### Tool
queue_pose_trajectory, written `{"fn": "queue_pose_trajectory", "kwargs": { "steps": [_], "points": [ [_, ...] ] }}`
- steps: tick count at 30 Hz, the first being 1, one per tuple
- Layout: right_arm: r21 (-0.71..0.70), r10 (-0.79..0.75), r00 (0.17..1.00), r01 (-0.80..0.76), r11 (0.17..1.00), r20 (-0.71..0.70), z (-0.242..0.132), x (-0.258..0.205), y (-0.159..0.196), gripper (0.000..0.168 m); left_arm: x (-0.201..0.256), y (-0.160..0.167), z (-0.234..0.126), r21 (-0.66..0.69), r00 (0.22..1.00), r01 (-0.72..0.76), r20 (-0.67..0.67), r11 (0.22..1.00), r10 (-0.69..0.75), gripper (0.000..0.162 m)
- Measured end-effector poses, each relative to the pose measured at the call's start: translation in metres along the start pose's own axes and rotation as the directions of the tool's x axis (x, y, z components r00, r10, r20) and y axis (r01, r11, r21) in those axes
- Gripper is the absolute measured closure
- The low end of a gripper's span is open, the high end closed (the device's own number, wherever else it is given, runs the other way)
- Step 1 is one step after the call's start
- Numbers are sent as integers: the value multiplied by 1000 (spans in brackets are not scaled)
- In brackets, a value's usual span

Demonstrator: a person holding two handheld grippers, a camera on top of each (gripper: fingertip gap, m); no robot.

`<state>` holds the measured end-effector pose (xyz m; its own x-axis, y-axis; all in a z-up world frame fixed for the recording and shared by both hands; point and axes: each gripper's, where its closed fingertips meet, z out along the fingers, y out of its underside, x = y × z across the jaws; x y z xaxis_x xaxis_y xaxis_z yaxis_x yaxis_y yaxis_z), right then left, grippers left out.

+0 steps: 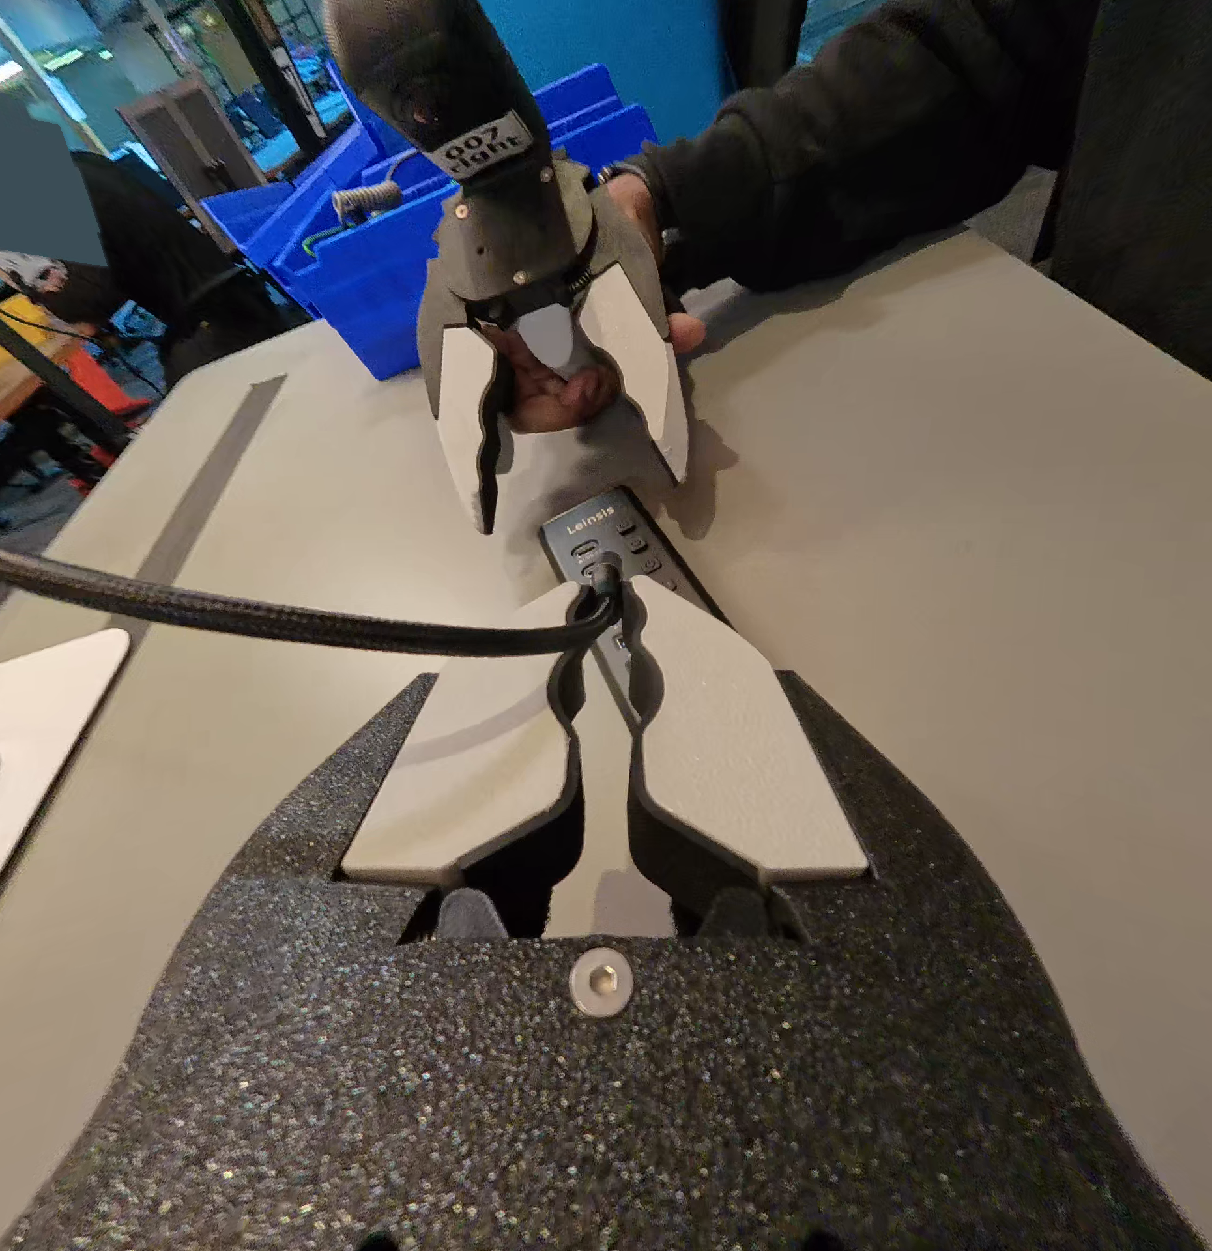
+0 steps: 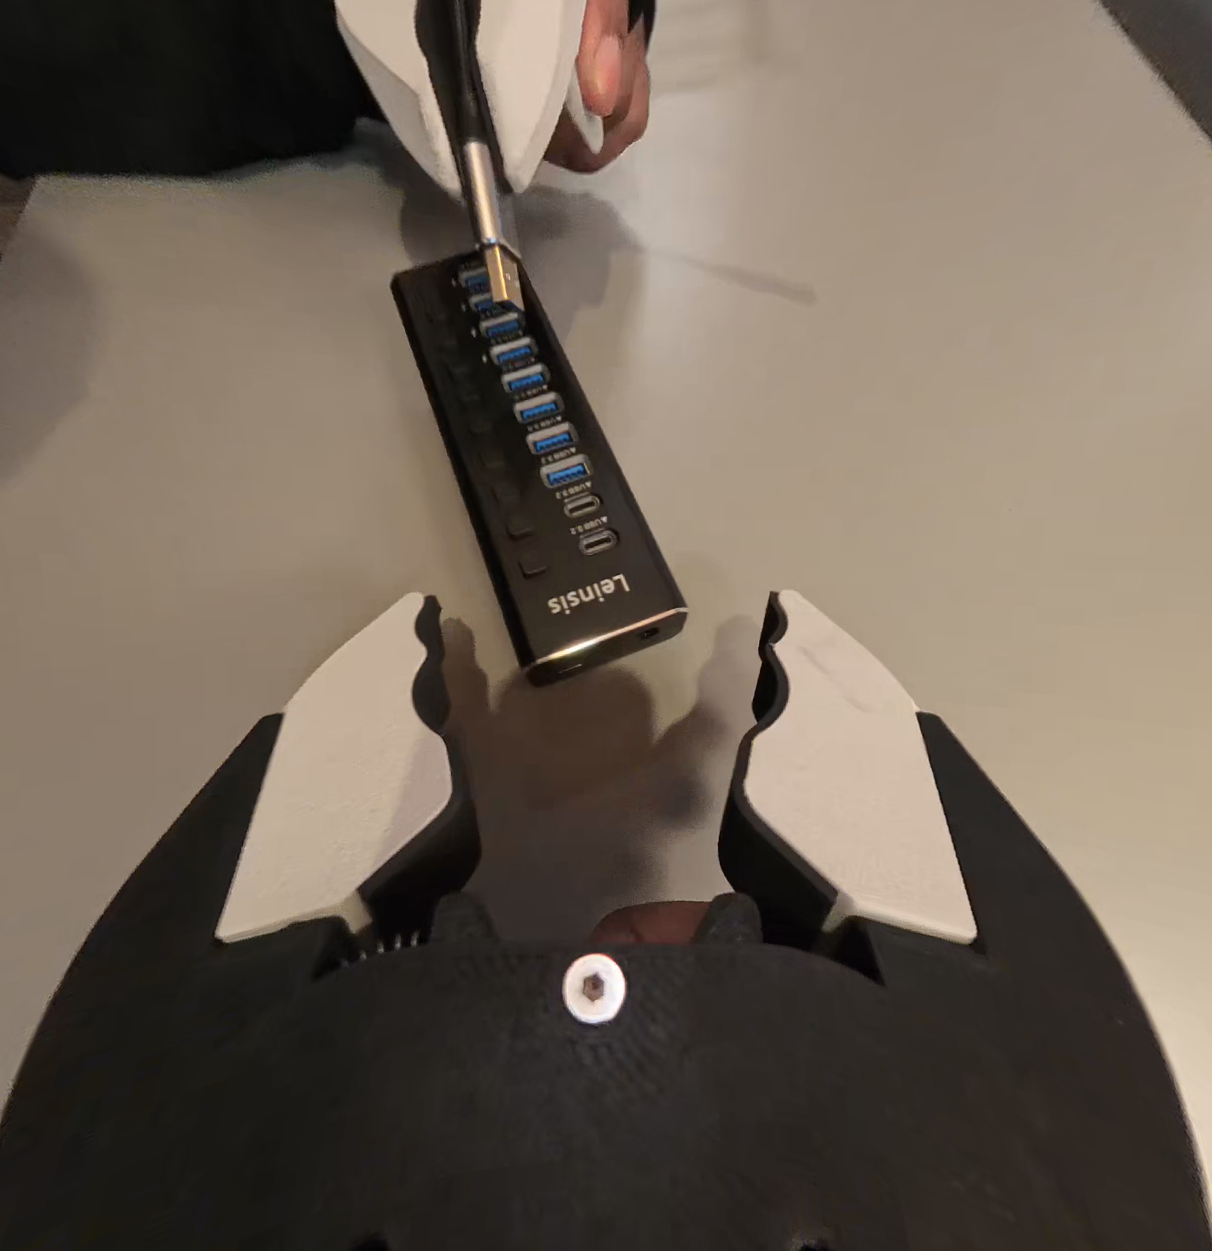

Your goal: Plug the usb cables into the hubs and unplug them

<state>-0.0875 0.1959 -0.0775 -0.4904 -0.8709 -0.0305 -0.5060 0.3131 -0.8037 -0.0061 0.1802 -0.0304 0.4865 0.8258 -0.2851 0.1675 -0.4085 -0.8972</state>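
Note:
A black USB hub (image 2: pixel 522 440) with a row of several blue ports lies on the grey table; it also shows in the left wrist view (image 1: pixel 610 535). My left gripper (image 1: pixel 607 599) is shut on the black braided USB cable (image 1: pixel 285 616) just behind its plug. In the right wrist view the left gripper (image 2: pixel 485 183) holds the silver plug (image 2: pixel 498 271) tilted, its tip at the hub's far ports; I cannot tell whether it is inserted. My right gripper (image 2: pixel 600 602) is open and empty, its jaws spread just short of the hub's near end. It shows in the left wrist view (image 1: pixel 579 497) too.
Blue plastic bins (image 1: pixel 359 271) stand at the table's far edge. A pale flat panel (image 1: pixel 34 711) lies at the left and a dark strip (image 1: pixel 204 474) runs along the table (image 1: pixel 928 541). A person's hand and dark sleeve (image 1: pixel 827 149) hold the right gripper. Left tips to right tips: about 11 cm.

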Motion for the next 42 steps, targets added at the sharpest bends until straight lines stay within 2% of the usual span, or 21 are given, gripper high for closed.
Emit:
{"fn": "queue_pose_trajectory", "kwargs": {
  "steps": [3, 5, 7, 12, 16, 20, 28, 37, 42],
  "points": [
    [-160, -6, 999, 13, 987, 48, 13, -2, 19, 83, -5, 9, 5, 2, 999, 42, -18, 999, -42, 155],
    [-192, -46, 997, 57, 980, 64, 19, -4, 20, 91, -6, 11, 7, -10, 999, 52, -17, 999, -52, 155],
    [-191, -52, 997, 64, 979, 65, 22, -3, 17, 106, -6, 12, 6, -13, 999, 51, -15, 999, -51, 155],
    [-134, -61, 992, 75, 988, 108, 16, -5, 10, 107, -5, 14, 3, -37, 1000, 25, -4, 999, -25, 155],
    [4, -88, 989, 89, 996, 122, -11, -11, -23, 108, -7, 7, 2, -17, 999, 13, 30, 1000, -12, 154],
    [-7, -134, 988, 135, 991, 70, -33, -13, -42, 109, -7, 1, -2, -5, 998, 5, 63, 1000, -4, 154],
    [-268, -269, 959, 284, 921, 92, -52, -27, -71, 109, -7, -8, -16, 22, 994, 6, 110, 1000, -9, 154],
    [-506, -387, 908, 412, 758, 160, -43, -39, -101, 109, -3, -14, -25, 34, 993, -13, 117, 999, 9, 154],
    [-581, -422, 886, 450, 678, 193, -28, -48, -115, 109, 0, -15, -27, 62, 995, 0, 95, 998, -6, 154]
  ]
}}
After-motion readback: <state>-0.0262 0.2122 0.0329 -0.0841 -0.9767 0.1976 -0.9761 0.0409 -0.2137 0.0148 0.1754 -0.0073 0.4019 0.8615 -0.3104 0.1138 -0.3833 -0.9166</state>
